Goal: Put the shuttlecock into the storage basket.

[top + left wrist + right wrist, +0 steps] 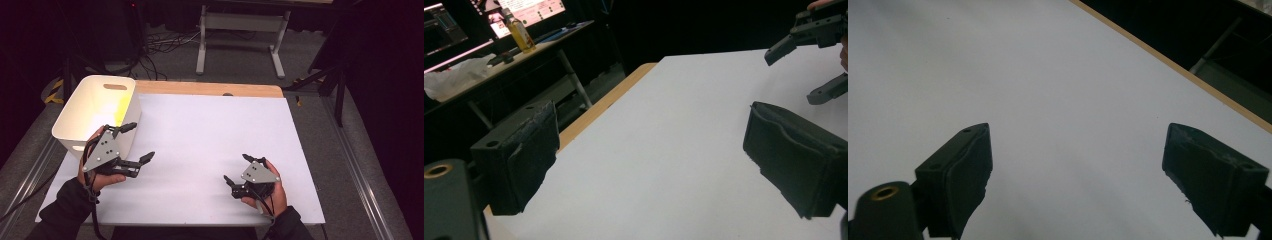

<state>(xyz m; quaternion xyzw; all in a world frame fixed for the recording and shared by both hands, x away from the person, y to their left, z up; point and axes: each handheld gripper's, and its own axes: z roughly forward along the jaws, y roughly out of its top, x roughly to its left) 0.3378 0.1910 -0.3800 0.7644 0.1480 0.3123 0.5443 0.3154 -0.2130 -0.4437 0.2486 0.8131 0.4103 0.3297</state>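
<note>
**Both grippers spread wide over a bare white table, nothing held**

So here's where I've got things. My left gripper [136, 141] sits at the near-left of the table [210, 145], hand wrapped around it, grey plate tilted up, jaws pointing right and spread wide with nothing between them. It's just beside the white bin [95, 112], one jaw right at the bin's near corner; I can't tell if it touches. My right gripper [238, 169] is at the near-right, jaws pointing left toward the other one, also wide apart and empty. From the left gripper view I can see the right gripper's jaws [809, 60] across the sheet, well apart from mine.

Count: two grippers, one bin, one table. The bin looks empty inside from the high view, lit yellowish on one wall.

No task thing to report, none was given.

Room-wise, the whole white middle between the grippers is open. A wooden strip [210, 89] runs along the far edge. The bin takes up the far-left corner, hanging slightly past the left edge.
</note>
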